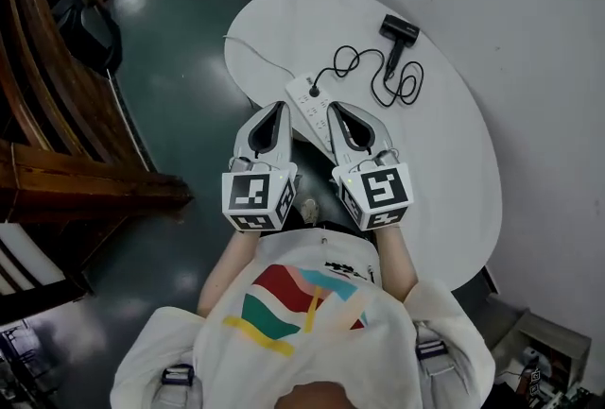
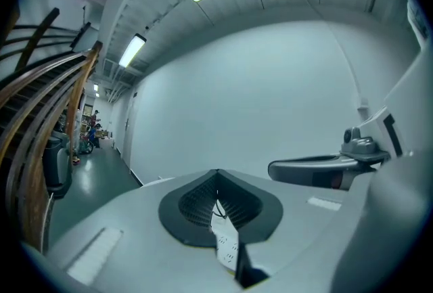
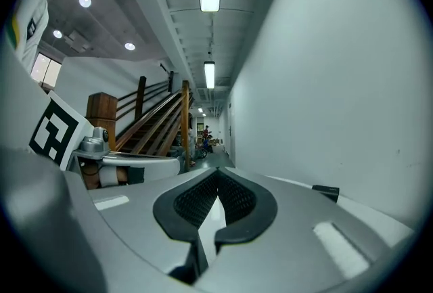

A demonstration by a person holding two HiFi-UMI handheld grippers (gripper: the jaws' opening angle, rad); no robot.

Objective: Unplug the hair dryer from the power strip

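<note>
– Left gripper (image 1: 273, 107) and right gripper (image 1: 336, 108) side by side in the head view, tips near the power strip (image 1: 304, 93).
– Hair dryer (image 1: 400, 29) lies on the white table (image 1: 454, 171), its plug (image 1: 315, 92) seated in the strip.
– Gripper views: both pairs of jaws pressed together, nothing held.

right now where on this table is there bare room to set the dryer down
Barest: the table's wide right half, from the black cord loops down to the near edge. A smaller patch lies at the far left curve, crossed only by the strip's white cable. Crowded: the band from the power strip to the hair dryer.
</note>
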